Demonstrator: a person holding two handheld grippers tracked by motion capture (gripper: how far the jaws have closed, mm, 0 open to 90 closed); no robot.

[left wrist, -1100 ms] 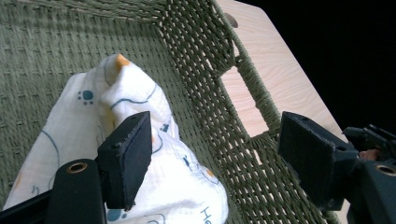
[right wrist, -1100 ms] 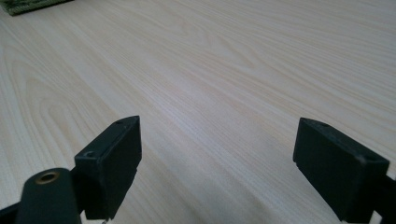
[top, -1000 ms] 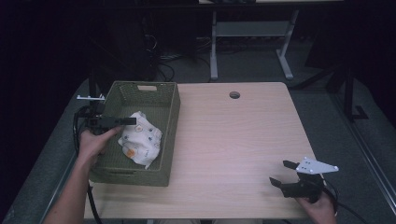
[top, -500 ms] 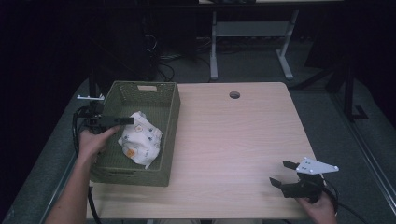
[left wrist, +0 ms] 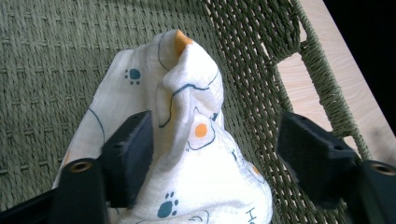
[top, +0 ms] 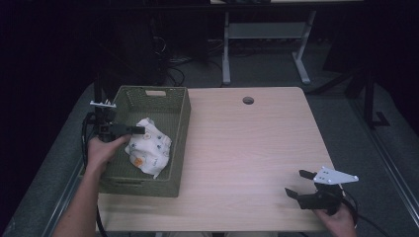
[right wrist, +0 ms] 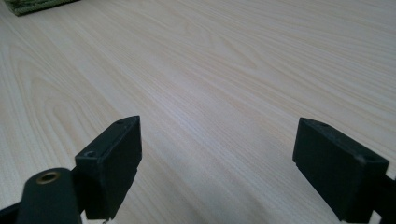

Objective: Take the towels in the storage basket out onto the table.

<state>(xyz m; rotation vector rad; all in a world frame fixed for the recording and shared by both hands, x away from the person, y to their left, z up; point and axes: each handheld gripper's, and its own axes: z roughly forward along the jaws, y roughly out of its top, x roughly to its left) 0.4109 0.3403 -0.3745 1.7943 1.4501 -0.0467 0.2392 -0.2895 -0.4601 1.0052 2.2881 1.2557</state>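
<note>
a crumpled white cloth [left wrist: 187, 154], printed with blue paw marks, dark outlines and orange spots, lies bunched in a peak inside the green woven basket [top: 173, 106] at the left of the table [top: 257, 148]. the left tongs [left wrist: 215, 154] have just been closing, wide apart around the cloth, one pad touching it. the right tongs [right wrist: 217, 163] stand released over bare table

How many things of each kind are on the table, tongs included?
Woven green basket: 1
Printed white cloth, inside the basket: 1
Tongs: 2, the left tongs and the right tongs
Total: 4
</note>
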